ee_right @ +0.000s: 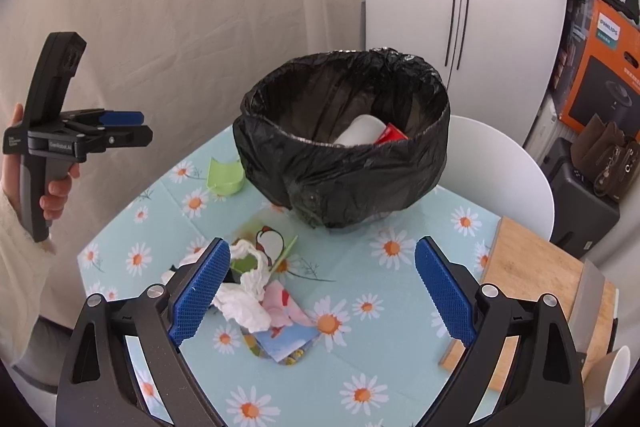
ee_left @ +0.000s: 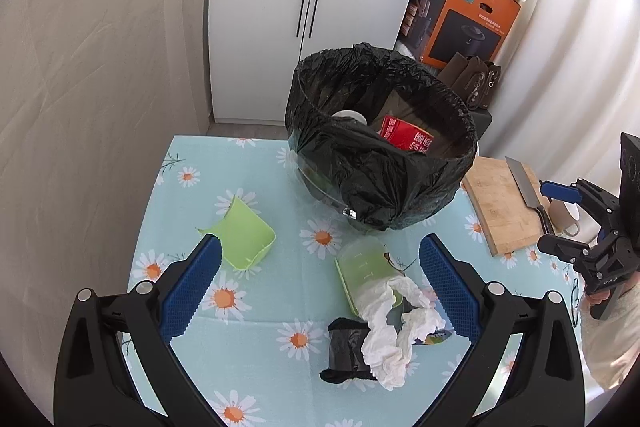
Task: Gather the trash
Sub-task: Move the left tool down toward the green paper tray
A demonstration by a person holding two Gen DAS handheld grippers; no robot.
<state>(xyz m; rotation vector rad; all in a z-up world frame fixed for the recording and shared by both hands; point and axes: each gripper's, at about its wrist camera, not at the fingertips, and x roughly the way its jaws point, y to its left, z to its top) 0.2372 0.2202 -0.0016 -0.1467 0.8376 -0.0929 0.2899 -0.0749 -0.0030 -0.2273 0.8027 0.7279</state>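
A bin lined with a black bag [ee_left: 380,163] stands at the back of the daisy-print table [ee_left: 248,355]; a red packet [ee_left: 406,137] and a white cup lie inside. It also shows in the right wrist view [ee_right: 344,155]. In front lie a clear green cup on its side [ee_left: 364,267], crumpled white tissue [ee_left: 396,331], a black bag roll [ee_left: 344,351] and a broken green cup piece [ee_left: 246,239]. My left gripper [ee_left: 320,291] is open above them, empty. My right gripper [ee_right: 324,295] is open and empty above the tissue [ee_right: 244,299] and colourful wrappers [ee_right: 288,339].
A wooden cutting board [ee_left: 504,203] with a cleaver [ee_left: 528,187] and a paper cup [ee_left: 564,217] lie at the table's right. A white chair [ee_right: 500,163], an orange box [ee_left: 468,19] and bags stand behind. Curtains hang on both sides.
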